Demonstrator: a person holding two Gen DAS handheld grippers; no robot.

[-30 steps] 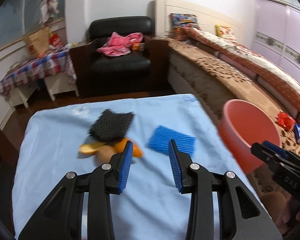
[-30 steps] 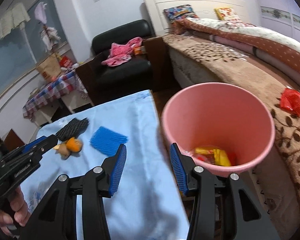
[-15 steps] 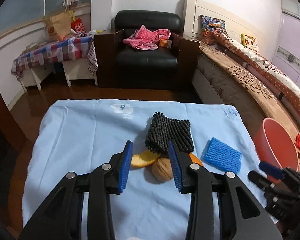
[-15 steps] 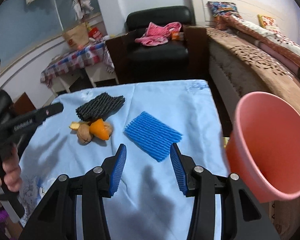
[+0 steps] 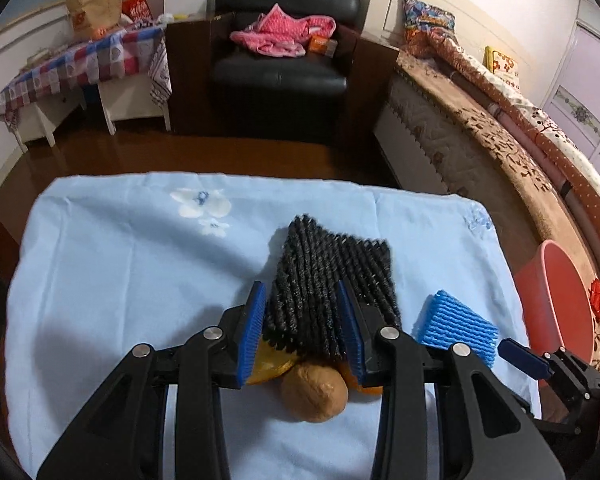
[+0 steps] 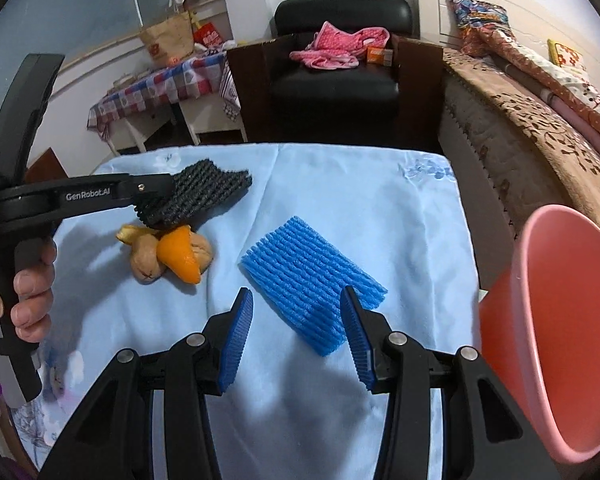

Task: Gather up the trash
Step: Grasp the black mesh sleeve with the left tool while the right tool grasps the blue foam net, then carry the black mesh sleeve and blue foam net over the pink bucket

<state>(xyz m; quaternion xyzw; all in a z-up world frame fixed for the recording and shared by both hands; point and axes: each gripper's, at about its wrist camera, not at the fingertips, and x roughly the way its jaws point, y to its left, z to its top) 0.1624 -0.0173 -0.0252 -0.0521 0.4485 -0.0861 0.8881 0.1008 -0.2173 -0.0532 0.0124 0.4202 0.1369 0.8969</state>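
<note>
Two ribbed foam nets, black (image 5: pixel 332 276) and blue (image 6: pixel 312 280), on smooth cloth (image 6: pixel 360 208).

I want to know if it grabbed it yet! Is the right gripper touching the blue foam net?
Apart. In the right wrist view the right gripper is open, with light blue cloth showing between each pad and the blue foam net.

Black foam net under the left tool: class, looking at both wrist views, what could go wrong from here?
1. The black foam net overlaps the orange peel and walnuts; lifting it may scatter them.
2. The pink bin sits beside the table, so a dropped piece may miss it.
3. The right tool may only nip a corner of the blue foam net.
</note>
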